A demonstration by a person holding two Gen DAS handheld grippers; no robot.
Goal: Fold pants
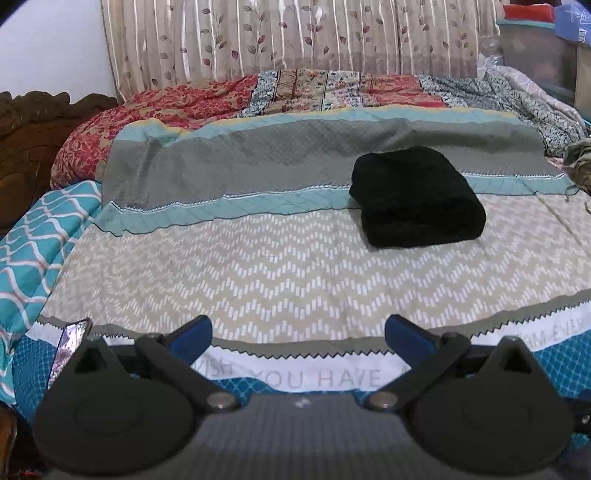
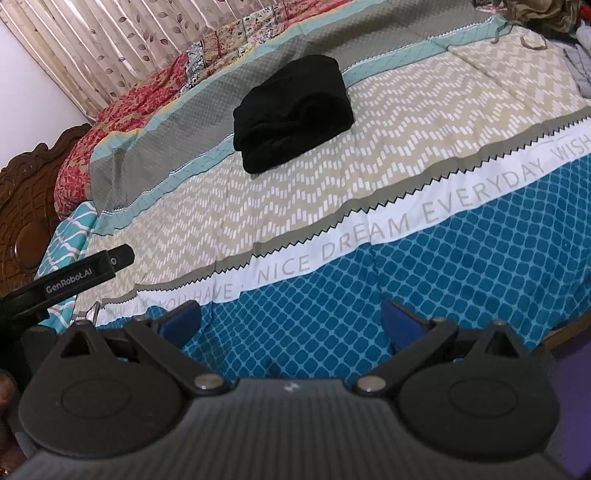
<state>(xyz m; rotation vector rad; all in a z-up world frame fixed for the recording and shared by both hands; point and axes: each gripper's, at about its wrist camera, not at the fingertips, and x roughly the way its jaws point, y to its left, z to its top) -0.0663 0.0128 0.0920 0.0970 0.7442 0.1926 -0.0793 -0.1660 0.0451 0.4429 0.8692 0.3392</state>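
The black pants (image 1: 415,197) lie folded into a compact bundle on the patterned bedspread (image 1: 258,273), right of centre, on the teal and beige stripes. They also show in the right wrist view (image 2: 293,110). My left gripper (image 1: 298,332) is open and empty, hovering over the near edge of the bed, well short of the pants. My right gripper (image 2: 290,317) is open and empty over the blue diamond band of the bedspread (image 2: 424,258). The left gripper's body (image 2: 79,275) shows at the left of the right wrist view.
A carved wooden headboard (image 2: 26,206) stands at the left. A red floral quilt (image 1: 166,107) and curtains (image 1: 295,37) lie behind the bed. Loose clothes (image 2: 535,14) sit at the far right, with storage boxes (image 1: 535,48) behind. A phone (image 1: 70,345) lies by the near left edge.
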